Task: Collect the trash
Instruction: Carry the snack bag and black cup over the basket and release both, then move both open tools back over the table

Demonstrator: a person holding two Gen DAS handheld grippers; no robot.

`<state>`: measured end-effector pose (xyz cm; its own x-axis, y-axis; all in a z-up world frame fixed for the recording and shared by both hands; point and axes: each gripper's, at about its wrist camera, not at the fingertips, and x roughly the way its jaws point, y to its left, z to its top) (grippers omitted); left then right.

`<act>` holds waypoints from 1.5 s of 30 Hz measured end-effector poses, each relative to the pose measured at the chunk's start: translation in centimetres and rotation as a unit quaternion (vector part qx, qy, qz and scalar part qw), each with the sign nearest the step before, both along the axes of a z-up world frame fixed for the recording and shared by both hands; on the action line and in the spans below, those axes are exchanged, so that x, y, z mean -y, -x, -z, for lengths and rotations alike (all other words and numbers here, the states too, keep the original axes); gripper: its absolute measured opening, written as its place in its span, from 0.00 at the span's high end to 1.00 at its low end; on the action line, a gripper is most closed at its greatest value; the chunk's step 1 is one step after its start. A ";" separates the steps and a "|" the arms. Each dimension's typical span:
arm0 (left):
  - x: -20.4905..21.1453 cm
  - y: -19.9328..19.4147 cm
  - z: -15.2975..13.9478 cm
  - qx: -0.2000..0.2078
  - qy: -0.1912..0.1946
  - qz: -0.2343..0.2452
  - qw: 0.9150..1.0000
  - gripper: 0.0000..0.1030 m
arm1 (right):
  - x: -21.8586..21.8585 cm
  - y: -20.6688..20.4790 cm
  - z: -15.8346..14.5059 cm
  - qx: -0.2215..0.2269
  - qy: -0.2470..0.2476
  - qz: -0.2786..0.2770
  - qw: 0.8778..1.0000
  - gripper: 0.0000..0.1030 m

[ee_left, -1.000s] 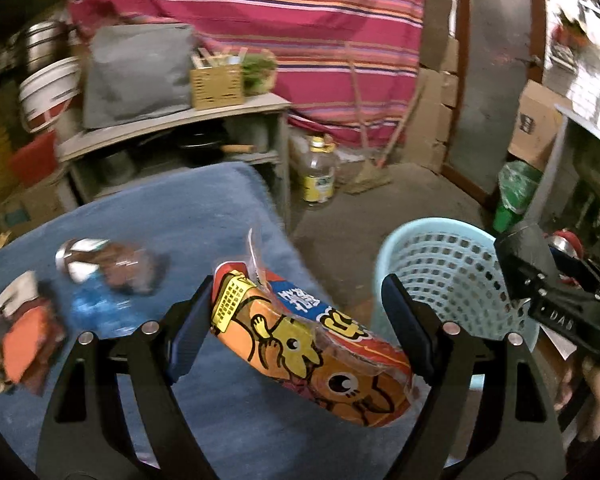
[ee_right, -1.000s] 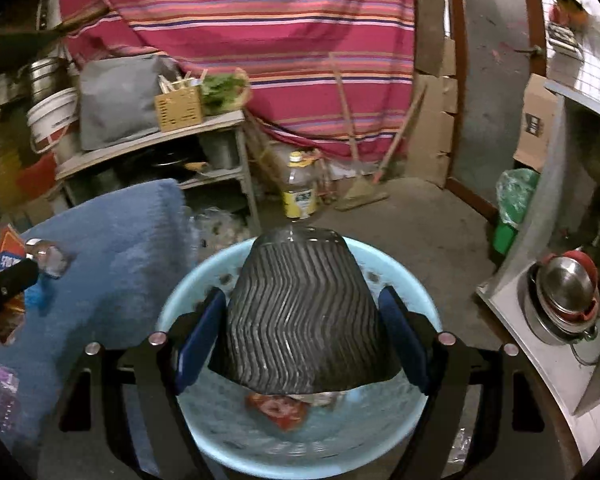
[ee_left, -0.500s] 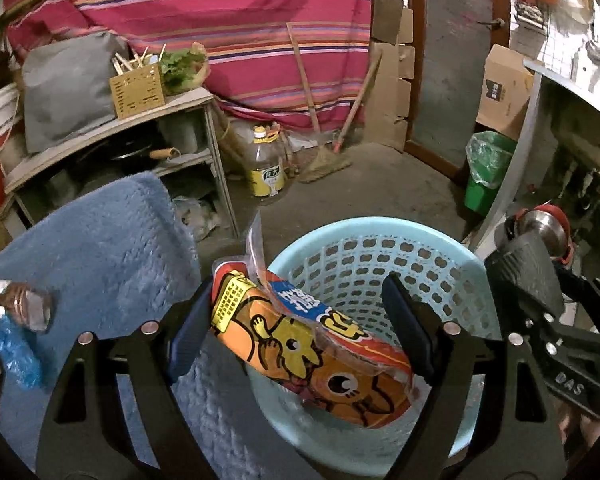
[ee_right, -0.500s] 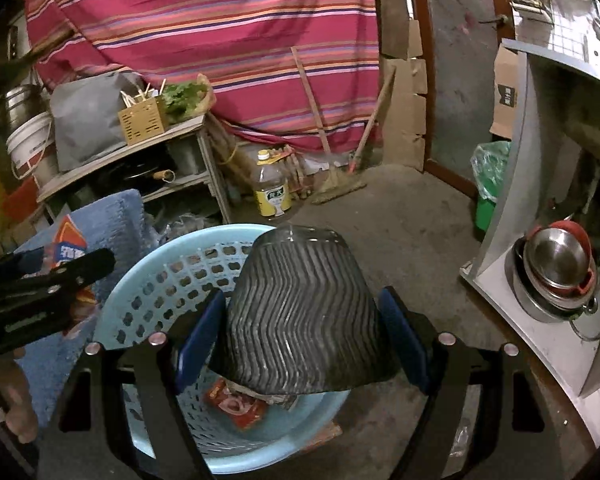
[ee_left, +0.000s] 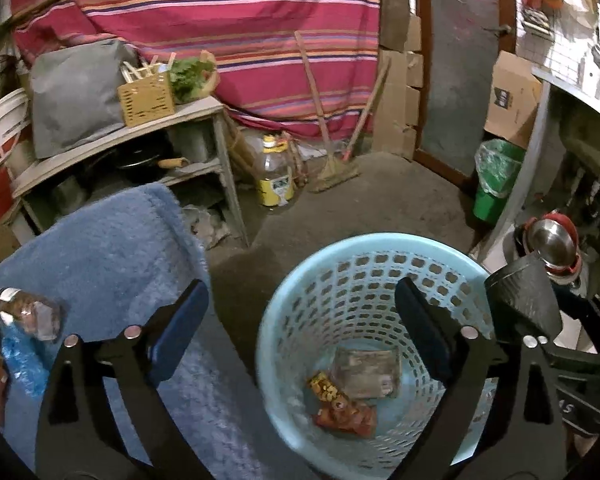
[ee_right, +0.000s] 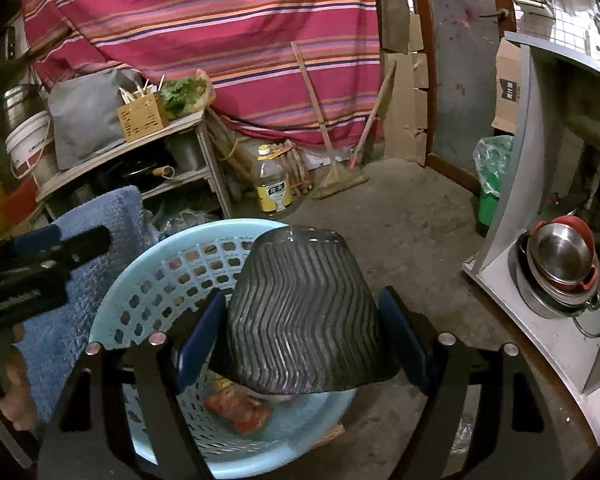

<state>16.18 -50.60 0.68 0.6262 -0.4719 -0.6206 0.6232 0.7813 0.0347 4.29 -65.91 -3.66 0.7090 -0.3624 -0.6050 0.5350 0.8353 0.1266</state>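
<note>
My left gripper (ee_left: pixel 300 320) has just been opening and now gapes with nothing between its pads, above the light blue basket (ee_left: pixel 284 320). The orange snack wrapper (ee_left: pixel 346 414) lies on the basket floor (beside a flat clear packet (ee_left: pixel 366 372)). My right gripper (ee_right: pixel 302 338) clamps a ribbed black cup (ee_right: pixel 300 316) over the basket.
</note>
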 end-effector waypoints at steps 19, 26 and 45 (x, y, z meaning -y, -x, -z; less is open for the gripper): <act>-14.4 -1.0 -3.1 0.016 0.021 -0.090 0.996 0.05 | -5.5 -3.9 -1.6 0.039 -0.020 -0.009 0.999 0.12; -23.1 -2.5 -2.1 0.025 0.002 -0.153 0.988 0.05 | -11.7 -7.2 -2.8 0.050 -0.012 -0.066 0.996 0.12; -45.2 -7.3 3.5 -0.001 -0.035 -0.309 0.950 0.05 | -29.0 -15.1 -1.7 -0.001 0.042 -0.200 0.979 0.12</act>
